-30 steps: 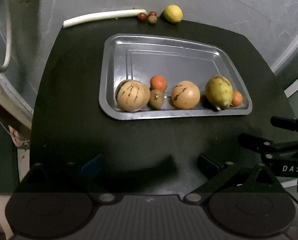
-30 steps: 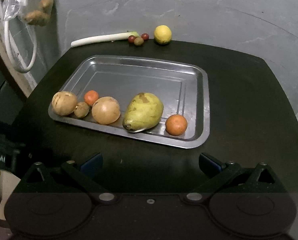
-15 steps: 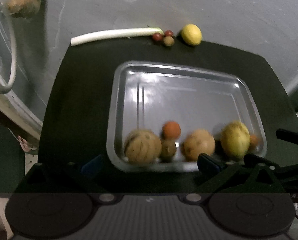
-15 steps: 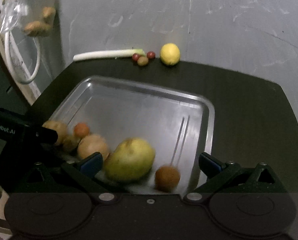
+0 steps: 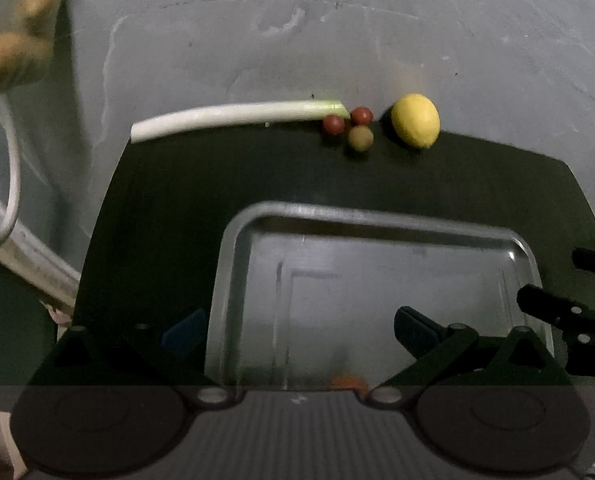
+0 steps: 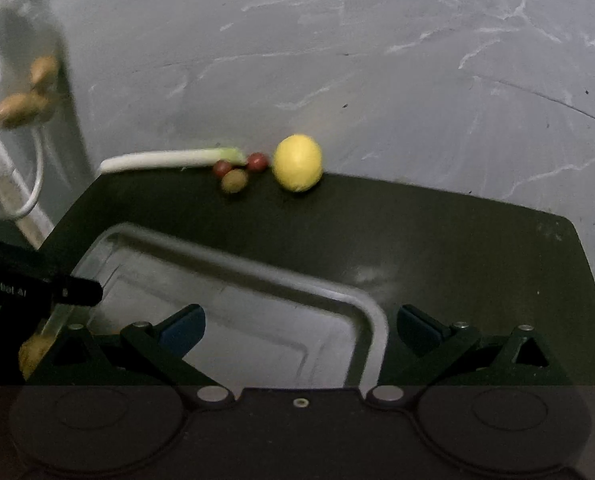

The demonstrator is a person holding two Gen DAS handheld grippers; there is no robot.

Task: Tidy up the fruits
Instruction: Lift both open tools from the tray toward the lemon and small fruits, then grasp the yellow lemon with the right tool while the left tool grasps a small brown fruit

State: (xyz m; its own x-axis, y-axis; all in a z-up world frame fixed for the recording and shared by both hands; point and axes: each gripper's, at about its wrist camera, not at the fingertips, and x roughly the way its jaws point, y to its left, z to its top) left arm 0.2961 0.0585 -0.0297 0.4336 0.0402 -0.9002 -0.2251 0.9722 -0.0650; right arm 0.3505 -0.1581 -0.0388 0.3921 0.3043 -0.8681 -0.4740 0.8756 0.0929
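A yellow lemon (image 5: 416, 125) (image 6: 298, 162) lies at the far edge of the dark table against the grey wall, beside three small round fruits (image 5: 355, 126) (image 6: 238, 171), two red and one greenish-brown. The metal tray (image 5: 377, 216) (image 6: 371, 316) lies right below both grippers; a sliver of an orange fruit (image 5: 347, 382) shows at its near end. My left gripper (image 5: 297, 330) hangs open over the tray's left part, holding nothing. My right gripper (image 6: 299, 330) hangs open over the tray's far right corner, holding nothing. The other tray fruits are mostly hidden.
A long white leek stalk (image 5: 233, 116) (image 6: 169, 159) lies along the table's far edge, left of the small fruits. A clear bag of ginger (image 6: 27, 92) and a white hose (image 6: 21, 196) hang at the left wall. The dark table (image 6: 457, 248) ends near the right.
Both grippers have moved forward over the tray toward the far edge. The fruits in the tray have slid out of view below, and the lemon looks larger. Both stay open.
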